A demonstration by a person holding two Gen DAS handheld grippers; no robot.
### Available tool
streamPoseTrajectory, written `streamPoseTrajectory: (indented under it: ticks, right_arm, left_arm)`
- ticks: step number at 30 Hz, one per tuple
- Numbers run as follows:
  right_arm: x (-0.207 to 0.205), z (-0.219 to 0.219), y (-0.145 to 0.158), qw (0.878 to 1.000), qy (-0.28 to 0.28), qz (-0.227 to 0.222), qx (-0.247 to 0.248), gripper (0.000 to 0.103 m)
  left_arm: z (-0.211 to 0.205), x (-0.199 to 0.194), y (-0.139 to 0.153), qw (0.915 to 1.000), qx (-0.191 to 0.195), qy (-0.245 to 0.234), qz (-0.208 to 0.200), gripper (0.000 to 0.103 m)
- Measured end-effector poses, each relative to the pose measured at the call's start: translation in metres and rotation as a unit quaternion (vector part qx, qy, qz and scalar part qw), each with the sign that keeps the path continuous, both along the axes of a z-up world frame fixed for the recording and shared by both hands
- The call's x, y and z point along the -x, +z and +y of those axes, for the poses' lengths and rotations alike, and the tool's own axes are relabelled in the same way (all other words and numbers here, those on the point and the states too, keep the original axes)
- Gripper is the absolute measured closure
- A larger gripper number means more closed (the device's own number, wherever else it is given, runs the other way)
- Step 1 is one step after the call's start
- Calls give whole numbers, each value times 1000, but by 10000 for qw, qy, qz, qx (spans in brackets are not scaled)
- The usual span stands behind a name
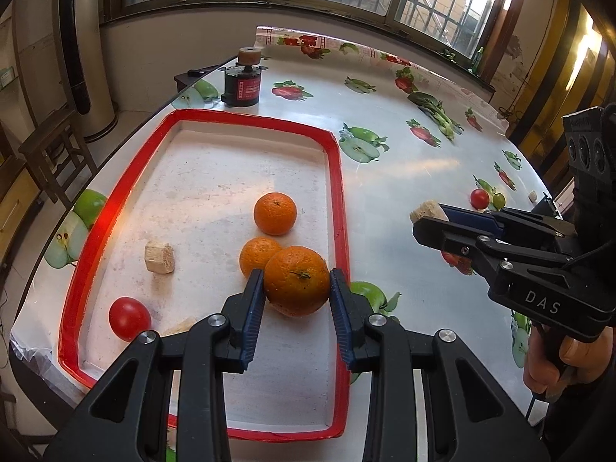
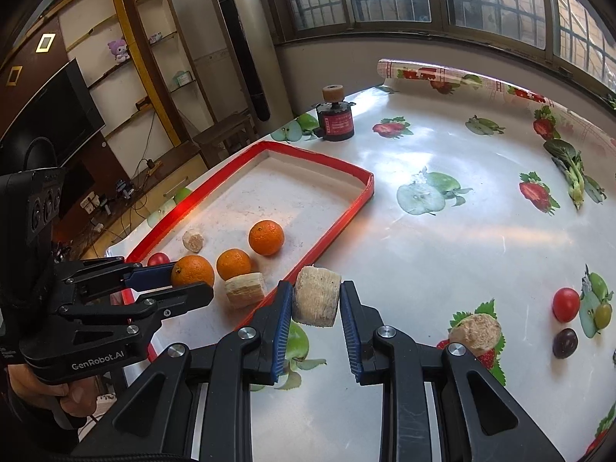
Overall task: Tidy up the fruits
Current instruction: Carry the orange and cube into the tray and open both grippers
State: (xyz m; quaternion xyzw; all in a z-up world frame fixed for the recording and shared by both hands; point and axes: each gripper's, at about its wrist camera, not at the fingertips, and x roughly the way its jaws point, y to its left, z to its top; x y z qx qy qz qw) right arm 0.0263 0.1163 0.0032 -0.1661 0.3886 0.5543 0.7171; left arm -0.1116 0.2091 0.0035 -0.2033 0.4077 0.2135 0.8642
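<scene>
My left gripper [image 1: 296, 288] is shut on an orange [image 1: 296, 281] and holds it over the red-rimmed tray [image 1: 340, 192]; it also shows in the right wrist view [image 2: 192, 271]. Two more oranges [image 1: 275, 213] [image 1: 258, 256], a red tomato [image 1: 129, 317] and a beige cut chunk [image 1: 159, 257] lie in the tray. My right gripper [image 2: 316, 302] is shut on another beige chunk [image 2: 316, 300], just outside the tray's right rim. A further chunk [image 2: 245, 288] lies in the tray near it.
On the fruit-print tablecloth at the right lie a beige chunk [image 2: 476, 333], a red tomato [image 2: 566, 304], a dark plum [image 2: 564, 342] and a small green fruit [image 2: 603, 313]. A leafy green [image 2: 573, 169] lies far right. A black-and-red canister [image 2: 337, 121] stands behind the tray.
</scene>
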Motion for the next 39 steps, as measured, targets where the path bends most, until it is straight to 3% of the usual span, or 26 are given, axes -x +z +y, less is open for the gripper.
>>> streamPoseTrajectory:
  ticks: [23,39]
  right_arm:
    - [-14,106,-18,9992,311,94,231,77]
    - [-31,156,-55,9971,390,135,635,77]
  left_arm:
    - [83,-14,-12,9985,35,510,197,72]
    - [120,-32,-41,9949,176,812,573,72]
